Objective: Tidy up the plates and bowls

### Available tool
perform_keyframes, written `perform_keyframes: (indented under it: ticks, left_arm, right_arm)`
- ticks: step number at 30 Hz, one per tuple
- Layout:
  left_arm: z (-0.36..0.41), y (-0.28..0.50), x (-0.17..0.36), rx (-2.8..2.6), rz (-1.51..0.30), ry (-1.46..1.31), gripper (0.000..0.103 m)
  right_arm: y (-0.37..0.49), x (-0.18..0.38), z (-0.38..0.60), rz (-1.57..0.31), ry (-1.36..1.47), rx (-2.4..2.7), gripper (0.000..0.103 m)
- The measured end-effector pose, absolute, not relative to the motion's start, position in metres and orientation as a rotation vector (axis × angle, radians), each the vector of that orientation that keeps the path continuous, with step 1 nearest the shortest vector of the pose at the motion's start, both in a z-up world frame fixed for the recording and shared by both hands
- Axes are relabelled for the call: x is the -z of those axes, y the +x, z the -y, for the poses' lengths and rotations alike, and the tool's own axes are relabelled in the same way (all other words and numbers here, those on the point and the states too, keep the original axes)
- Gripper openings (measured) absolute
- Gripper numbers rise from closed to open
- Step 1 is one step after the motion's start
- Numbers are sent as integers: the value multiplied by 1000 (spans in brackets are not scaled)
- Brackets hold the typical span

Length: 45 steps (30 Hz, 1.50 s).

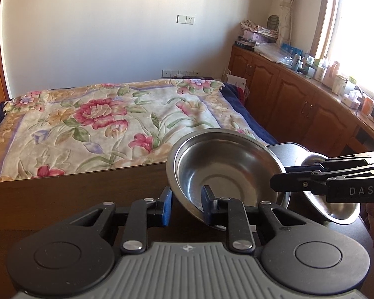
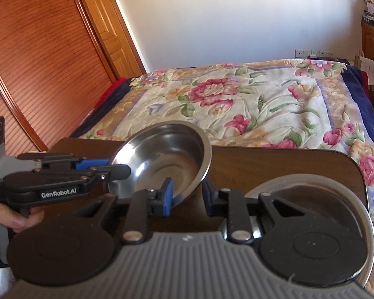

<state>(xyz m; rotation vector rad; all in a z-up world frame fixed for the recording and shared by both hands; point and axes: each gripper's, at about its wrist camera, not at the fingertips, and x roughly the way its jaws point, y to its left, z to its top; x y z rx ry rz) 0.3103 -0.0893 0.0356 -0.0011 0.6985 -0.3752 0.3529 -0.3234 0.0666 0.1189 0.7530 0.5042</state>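
Shallow round stainless-steel bowl [image 1: 227,172] is held tilted above the dark wooden table [image 2: 274,162], far rim high. Left gripper [image 1: 187,203] is narrowed onto its near rim, one pad inside and one outside; right gripper [image 2: 187,195] pinches the opposite rim the same way. Two-sided grip likely steadies the thin, slippery rim. Flat round steel plate [image 2: 311,186] lies on the table to the right, probably the stacking spot.
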Motion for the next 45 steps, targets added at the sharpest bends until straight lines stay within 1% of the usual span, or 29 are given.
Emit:
perform_keyframes:
  ticks: [7, 22, 30, 45]
  left_arm:
    - [89, 289, -55, 381, -677, 4, 27]
    - [83, 233, -90, 424, -617, -7, 27]
    - [78, 193, -106, 453, -584, -6, 27]
    - [67, 130, -110, 492, -569, 8, 27]
  right_arm:
    - [334, -84, 331, -709, 138, -527, 23]
    - [297, -103, 349, -650, 228, -561, 21]
    - [266, -117, 349, -627, 203, -566, 21]
    - [213, -125, 346, -638, 155, -574, 21]
